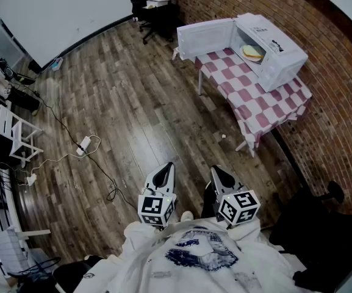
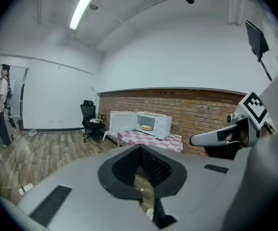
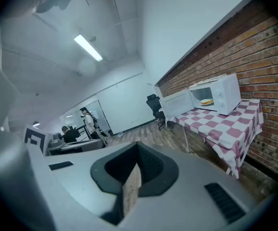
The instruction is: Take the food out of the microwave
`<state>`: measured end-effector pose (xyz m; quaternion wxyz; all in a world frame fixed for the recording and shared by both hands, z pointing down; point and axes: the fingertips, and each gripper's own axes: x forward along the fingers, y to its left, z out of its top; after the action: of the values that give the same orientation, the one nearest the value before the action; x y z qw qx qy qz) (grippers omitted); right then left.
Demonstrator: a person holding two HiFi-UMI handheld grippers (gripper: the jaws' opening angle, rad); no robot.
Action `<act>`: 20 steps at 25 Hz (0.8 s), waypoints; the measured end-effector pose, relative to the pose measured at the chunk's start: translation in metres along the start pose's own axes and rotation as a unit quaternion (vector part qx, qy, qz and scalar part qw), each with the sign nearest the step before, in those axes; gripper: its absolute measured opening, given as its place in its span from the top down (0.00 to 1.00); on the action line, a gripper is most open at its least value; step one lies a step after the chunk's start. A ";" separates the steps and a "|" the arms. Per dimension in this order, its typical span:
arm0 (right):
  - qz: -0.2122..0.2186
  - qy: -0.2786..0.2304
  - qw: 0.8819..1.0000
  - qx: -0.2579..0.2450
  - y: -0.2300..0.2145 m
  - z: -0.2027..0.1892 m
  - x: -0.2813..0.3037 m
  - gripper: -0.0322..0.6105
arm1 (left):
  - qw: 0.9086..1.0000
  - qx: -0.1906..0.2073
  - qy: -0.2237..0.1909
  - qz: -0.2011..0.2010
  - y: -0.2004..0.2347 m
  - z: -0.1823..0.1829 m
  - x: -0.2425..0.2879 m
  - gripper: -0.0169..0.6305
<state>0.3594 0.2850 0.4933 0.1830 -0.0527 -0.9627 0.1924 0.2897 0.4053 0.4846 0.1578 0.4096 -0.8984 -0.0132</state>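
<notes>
Left gripper and right gripper: jaws of each pressed together, nothing between them, both well apart from the microwave. Microwave: door swung open, standing on a checked table by the brick wall. Food: inside the microwave, on its floor.

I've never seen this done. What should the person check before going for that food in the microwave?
1. Microwave door open: ok, it is swung wide.
2. Food in sight: ok, it sits inside the microwave.
3. Within reach: not ok, the left gripper and right gripper are close to the person's body, well away from the table.
4. Jaws ready to grasp: not ok, both are shut and empty.
5. Walking path: ok, the cable on the floor lies off to the left.
</notes>
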 end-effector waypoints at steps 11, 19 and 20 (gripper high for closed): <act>0.008 -0.044 0.998 -0.039 0.053 0.017 -0.052 0.93 | 0.997 0.055 -0.055 -0.005 -0.041 0.041 -0.065 0.96; 0.029 -0.061 0.998 -0.022 0.036 0.033 -0.060 0.93 | 0.997 0.055 -0.044 0.006 -0.062 0.049 -0.048 0.96; 0.031 -0.062 0.997 -0.022 0.032 0.036 -0.060 0.93 | 0.998 0.054 -0.042 0.009 -0.065 0.049 -0.044 0.96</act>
<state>0.4026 0.2914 0.4301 0.1159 -0.0745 -0.9740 0.1798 0.3499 0.3901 0.4164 0.0976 0.4090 -0.9071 0.0198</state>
